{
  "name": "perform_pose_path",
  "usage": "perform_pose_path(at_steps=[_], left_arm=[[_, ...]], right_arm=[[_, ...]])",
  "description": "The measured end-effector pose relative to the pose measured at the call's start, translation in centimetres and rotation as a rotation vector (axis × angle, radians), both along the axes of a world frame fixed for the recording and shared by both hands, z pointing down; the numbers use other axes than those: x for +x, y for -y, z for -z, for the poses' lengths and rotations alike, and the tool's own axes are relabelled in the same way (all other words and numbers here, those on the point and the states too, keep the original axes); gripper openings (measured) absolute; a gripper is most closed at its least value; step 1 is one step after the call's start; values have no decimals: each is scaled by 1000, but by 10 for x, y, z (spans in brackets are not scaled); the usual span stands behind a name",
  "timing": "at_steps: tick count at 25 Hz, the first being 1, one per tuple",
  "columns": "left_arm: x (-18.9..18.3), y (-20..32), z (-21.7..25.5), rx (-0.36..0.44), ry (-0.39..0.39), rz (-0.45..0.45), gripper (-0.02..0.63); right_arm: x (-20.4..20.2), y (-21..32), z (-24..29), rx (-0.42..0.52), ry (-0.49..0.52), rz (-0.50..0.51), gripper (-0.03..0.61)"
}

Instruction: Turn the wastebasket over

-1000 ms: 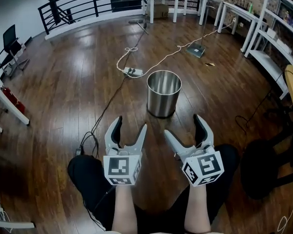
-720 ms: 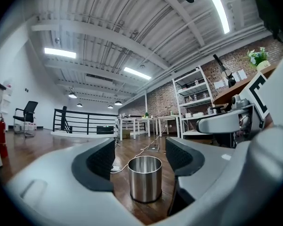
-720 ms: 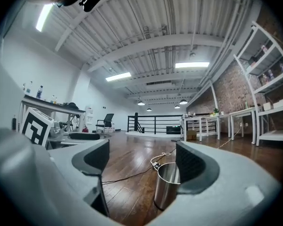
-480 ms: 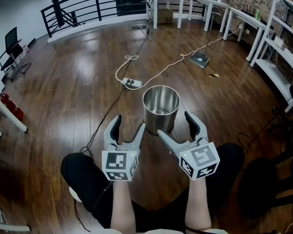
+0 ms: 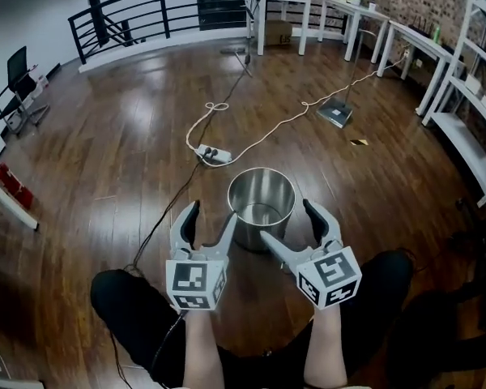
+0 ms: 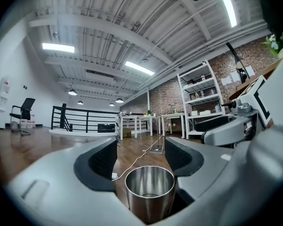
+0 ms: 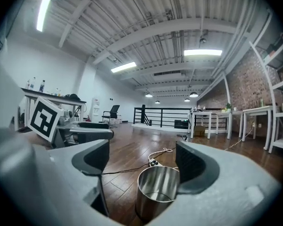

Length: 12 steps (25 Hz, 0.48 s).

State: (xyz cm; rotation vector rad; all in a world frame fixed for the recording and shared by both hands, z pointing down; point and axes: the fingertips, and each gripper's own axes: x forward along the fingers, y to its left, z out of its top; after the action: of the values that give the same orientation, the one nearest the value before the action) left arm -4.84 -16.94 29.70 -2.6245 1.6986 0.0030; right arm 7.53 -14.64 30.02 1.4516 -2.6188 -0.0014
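The wastebasket (image 5: 262, 203) is a shiny steel cylinder that stands upright on the wooden floor, mouth up and empty. Both grippers point level at it from the near side. My left gripper (image 5: 211, 215) is just left of the basket, with its jaws wide and closing a little. Nothing is between its pads. My right gripper (image 5: 286, 221) is open at the basket's near right side, one fingertip by the rim, and I cannot tell whether it touches. The basket (image 6: 150, 197) sits low ahead of the jaws in the left gripper view. It (image 7: 155, 194) sits the same way in the right gripper view.
A white power strip (image 5: 213, 153) with a pale cord lies on the floor just beyond the basket. A black cable (image 5: 158, 225) runs past its left side. The person's dark-clad legs (image 5: 138, 306) are below the grippers. White tables (image 5: 279, 10) and a railing (image 5: 146, 14) stand at the back, shelving (image 5: 462, 96) at the right.
Both grippers have moved forward to the wastebasket, which is now much nearer and lies between them. The basket itself has not moved on the floor.
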Motion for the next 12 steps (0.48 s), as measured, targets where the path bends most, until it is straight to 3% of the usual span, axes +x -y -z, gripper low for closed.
perform_pose_path(at_steps=[4, 6, 12], left_arm=[[2, 21, 5, 45, 33, 19, 336], [3, 31, -3, 29, 28, 11, 336], [0, 56, -38, -61, -5, 31, 334]], right_arm=[[28, 25, -19, -54, 45, -76, 430], [38, 34, -31, -79, 60, -105, 430], [26, 56, -61, -136, 3, -38, 430]])
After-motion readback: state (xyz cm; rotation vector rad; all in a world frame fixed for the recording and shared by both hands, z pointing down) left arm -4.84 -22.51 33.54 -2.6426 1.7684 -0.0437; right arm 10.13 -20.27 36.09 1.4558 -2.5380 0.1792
